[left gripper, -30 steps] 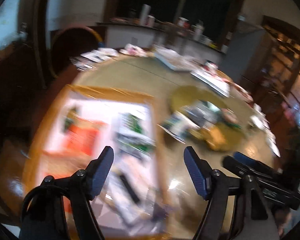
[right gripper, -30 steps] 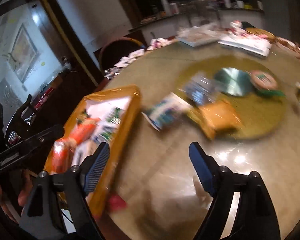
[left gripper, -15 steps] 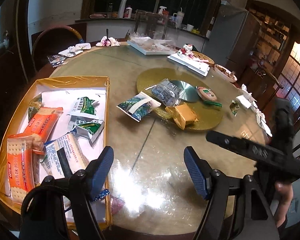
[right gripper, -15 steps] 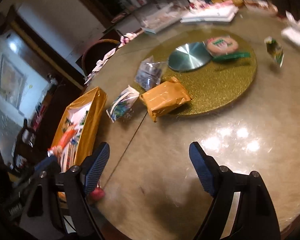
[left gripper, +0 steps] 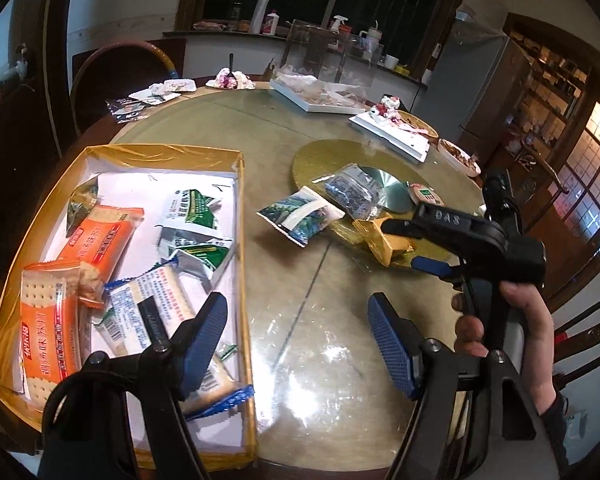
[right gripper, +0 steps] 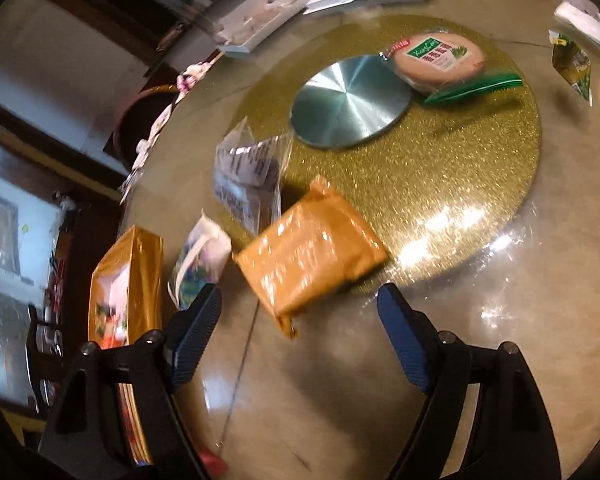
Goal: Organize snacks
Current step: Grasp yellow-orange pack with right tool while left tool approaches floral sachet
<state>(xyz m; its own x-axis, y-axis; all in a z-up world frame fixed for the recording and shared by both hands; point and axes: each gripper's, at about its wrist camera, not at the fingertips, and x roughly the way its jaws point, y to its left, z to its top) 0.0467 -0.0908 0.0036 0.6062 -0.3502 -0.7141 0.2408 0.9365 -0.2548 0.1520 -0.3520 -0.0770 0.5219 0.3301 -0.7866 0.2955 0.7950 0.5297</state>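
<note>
**Both grippers spread over the table, snacks split between box and turntable**

The left gripper [left gripper: 296,340] is seen at the bottom of the left wrist view, its jaws spread wide and nothing held between them. Below its left finger [left gripper: 204,332] the box [left gripper: 242,208] is seen at lower left of the frame, resting on the table [left gripper: 228,116]. Orange cracker packs [left gripper: 50,320], green-and-white packets [left gripper: 194,208] and a blue-edged pack [left gripper: 148,304] are laid inside it.

At centre frame a green pouch [left gripper: 300,220] is seen on the glass, its far end touching the rim of the gold turntable [left gripper: 324,156]. A clear bag [left gripper: 352,192] lies just beyond it, on the turntable.

The right gripper [left gripper: 416,246] is seen at right of that frame, held in a hand [left gripper: 528,332], with its fingers on either side of the yellow pack [left gripper: 384,240]; contact cannot be told.

In the right wrist view the right gripper [right gripper: 300,344] is shown at the bottom with its jaws spread and empty, the yellow pack [right gripper: 312,256] lying just beyond them at centre, across the turntable's [right gripper: 460,152] edge. A round pink pack [right gripper: 440,60] and a green strip [right gripper: 476,86] are seen at upper right beside the steel hub [right gripper: 352,100].
</note>
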